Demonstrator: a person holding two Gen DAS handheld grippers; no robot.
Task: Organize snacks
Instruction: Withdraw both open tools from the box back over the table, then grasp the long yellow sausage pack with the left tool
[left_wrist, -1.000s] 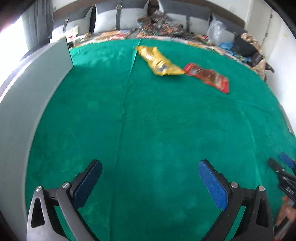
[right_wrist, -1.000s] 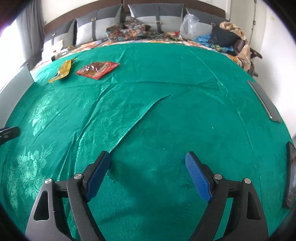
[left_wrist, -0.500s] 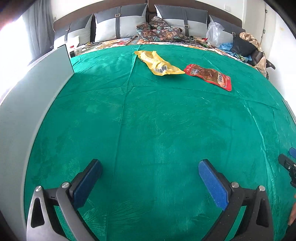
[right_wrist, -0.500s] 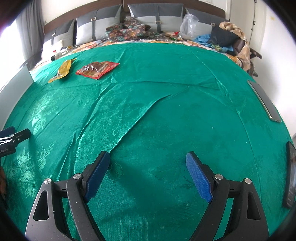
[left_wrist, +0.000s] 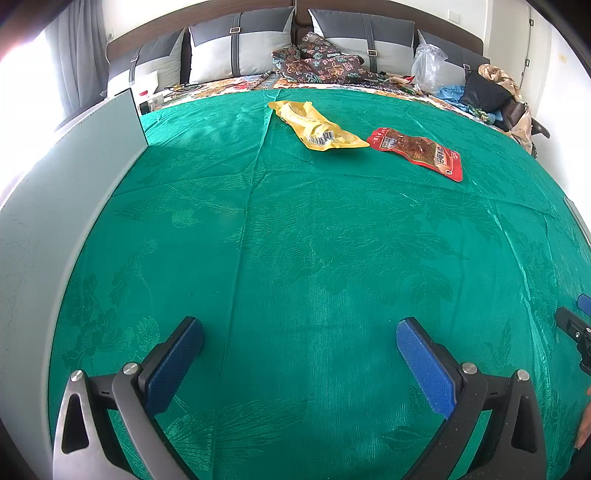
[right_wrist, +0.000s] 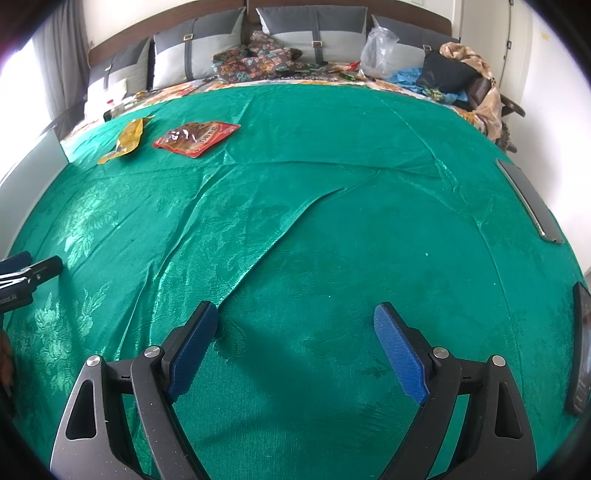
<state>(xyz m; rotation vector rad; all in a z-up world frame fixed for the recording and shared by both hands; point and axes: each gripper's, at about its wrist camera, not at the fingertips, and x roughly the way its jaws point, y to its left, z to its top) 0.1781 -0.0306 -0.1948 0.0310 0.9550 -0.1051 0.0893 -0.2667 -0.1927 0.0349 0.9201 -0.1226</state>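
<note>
While both grippers are hanging over the bed, nothing is getting grabbed, so left to right:

grey panel (left_wrist: 70, 206): standing upright along the left edge of the cloth, pretty much filling that side of the left wrist view.

left gripper (left_wrist: 299, 328): hovering low over the green cloth (left_wrist: 314, 240), jaws spread wide, blue pads (left_wrist: 424, 365) facing each other with only fabric between them.

yellow snack pouch (left_wrist: 317, 125): lying flat at the far end of the cloth, barcode end pointing toward the camera.

red snack pouch (left_wrist: 417, 151): lying flat just to the right of the yellow one, near it; can't tell if their corners are touching. Both are sitting well away from either gripper.

right gripper (right_wrist: 295, 314): also hovering over the cloth near a long diagonal crease, jaws gaping open and holding nothing.

pillows (right_wrist: 314, 33): leaning against the headboard at the back, grey ones.

dark slim devices (right_wrist: 528, 199): lying along the right edge of the cloth, too warped to say what they are.
</note>
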